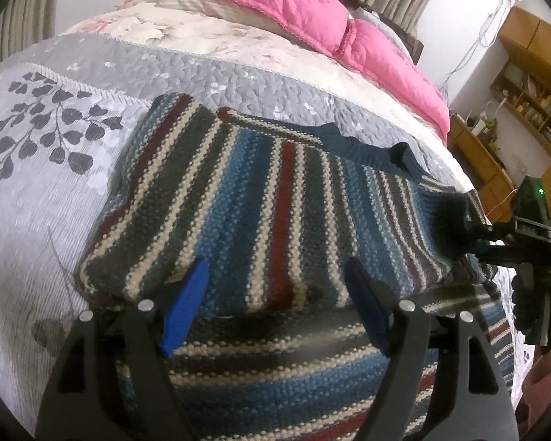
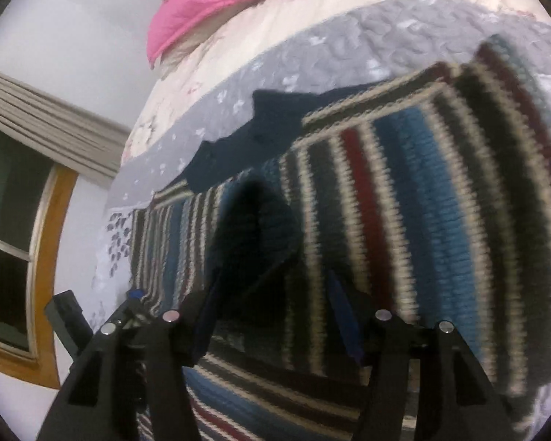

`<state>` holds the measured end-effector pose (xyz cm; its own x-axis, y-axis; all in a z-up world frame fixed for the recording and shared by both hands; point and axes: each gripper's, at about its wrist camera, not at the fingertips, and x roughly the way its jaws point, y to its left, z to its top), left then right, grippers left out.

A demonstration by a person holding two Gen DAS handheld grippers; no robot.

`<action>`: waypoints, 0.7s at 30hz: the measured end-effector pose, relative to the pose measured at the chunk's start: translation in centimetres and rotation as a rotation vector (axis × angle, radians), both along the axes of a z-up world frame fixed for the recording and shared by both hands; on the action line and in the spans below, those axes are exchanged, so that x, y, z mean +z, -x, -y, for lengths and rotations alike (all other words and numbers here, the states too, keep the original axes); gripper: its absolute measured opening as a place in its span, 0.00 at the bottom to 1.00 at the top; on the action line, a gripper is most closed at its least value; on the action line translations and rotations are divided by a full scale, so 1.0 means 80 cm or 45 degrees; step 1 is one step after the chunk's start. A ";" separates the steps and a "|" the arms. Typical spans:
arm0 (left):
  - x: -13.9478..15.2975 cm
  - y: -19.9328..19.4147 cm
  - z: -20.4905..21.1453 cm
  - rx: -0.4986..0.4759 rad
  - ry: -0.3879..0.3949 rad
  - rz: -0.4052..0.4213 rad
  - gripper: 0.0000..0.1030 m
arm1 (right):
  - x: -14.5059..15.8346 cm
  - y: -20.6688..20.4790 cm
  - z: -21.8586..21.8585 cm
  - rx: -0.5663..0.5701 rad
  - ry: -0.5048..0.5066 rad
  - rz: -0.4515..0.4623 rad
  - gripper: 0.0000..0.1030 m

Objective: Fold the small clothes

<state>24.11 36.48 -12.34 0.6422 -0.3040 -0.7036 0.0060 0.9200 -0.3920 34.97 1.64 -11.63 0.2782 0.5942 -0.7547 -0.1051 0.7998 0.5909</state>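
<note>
A striped knit sweater (image 1: 260,198) in blue, grey, cream and dark red lies partly folded on the bed, with its dark blue collar (image 1: 363,150) at the far edge. My left gripper (image 1: 275,294) hovers open over the near fold, blue pads (image 1: 185,305) wide apart and nothing between them. In the right wrist view the sweater (image 2: 422,191) fills the frame, blurred. A dark ribbed cuff (image 2: 257,228) rises just ahead of my right gripper (image 2: 275,312), whose fingers stand apart. The left wrist view shows the right gripper (image 1: 477,233) at that cuff (image 1: 448,217).
The bed carries a grey quilted cover (image 1: 36,183) with a leaf print. Pink pillows (image 1: 312,11) and a floral sheet lie at its head. Wooden shelves (image 1: 525,103) stand to the right. A window with a wooden frame (image 2: 44,242) is beyond the bed's edge.
</note>
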 end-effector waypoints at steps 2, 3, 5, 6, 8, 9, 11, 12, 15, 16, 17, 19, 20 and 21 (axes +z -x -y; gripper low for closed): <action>0.003 0.001 -0.001 -0.012 -0.001 0.005 0.74 | 0.002 0.004 -0.003 -0.016 -0.005 0.014 0.57; 0.003 0.003 -0.002 -0.016 -0.003 0.008 0.74 | 0.003 0.006 -0.002 -0.021 -0.010 0.021 0.57; 0.002 0.006 -0.006 -0.021 -0.019 0.006 0.74 | 0.008 0.015 0.009 -0.038 -0.062 0.042 0.57; 0.001 0.007 -0.008 -0.021 -0.021 0.006 0.74 | 0.010 0.017 0.012 -0.041 -0.096 0.045 0.58; 0.000 0.011 -0.012 -0.017 -0.006 0.010 0.74 | 0.015 0.021 0.026 -0.060 -0.213 0.042 0.62; 0.000 0.013 -0.013 -0.014 -0.001 0.013 0.74 | 0.018 0.023 0.031 -0.061 -0.240 0.047 0.62; 0.001 0.016 -0.013 -0.012 -0.001 0.019 0.74 | 0.027 0.024 0.032 -0.048 -0.219 0.069 0.67; 0.001 0.016 -0.011 -0.014 -0.004 0.019 0.75 | 0.028 0.022 0.029 -0.042 -0.188 0.069 0.68; 0.003 0.015 -0.009 -0.016 -0.005 0.018 0.75 | 0.020 0.013 0.016 -0.042 -0.025 0.013 0.68; 0.004 0.015 -0.009 -0.017 0.007 0.020 0.75 | 0.011 0.008 0.009 -0.037 0.018 -0.018 0.68; 0.006 0.014 -0.008 -0.018 0.017 0.021 0.75 | 0.004 0.005 0.004 -0.031 0.028 -0.038 0.66; 0.010 0.012 -0.006 -0.017 0.016 0.025 0.75 | -0.003 0.003 -0.006 -0.011 0.046 -0.036 0.49; 0.011 0.011 -0.005 -0.017 0.012 0.027 0.75 | -0.004 0.002 -0.013 0.009 0.064 -0.018 0.33; 0.013 0.010 -0.004 -0.019 0.008 0.030 0.75 | -0.001 0.002 -0.019 0.027 0.087 0.003 0.23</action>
<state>23.33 36.84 -11.28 0.6541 -0.3179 -0.6864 0.0288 0.9172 -0.3973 34.78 3.17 -11.73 0.2683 0.5470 -0.7930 -0.1238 0.8359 0.5347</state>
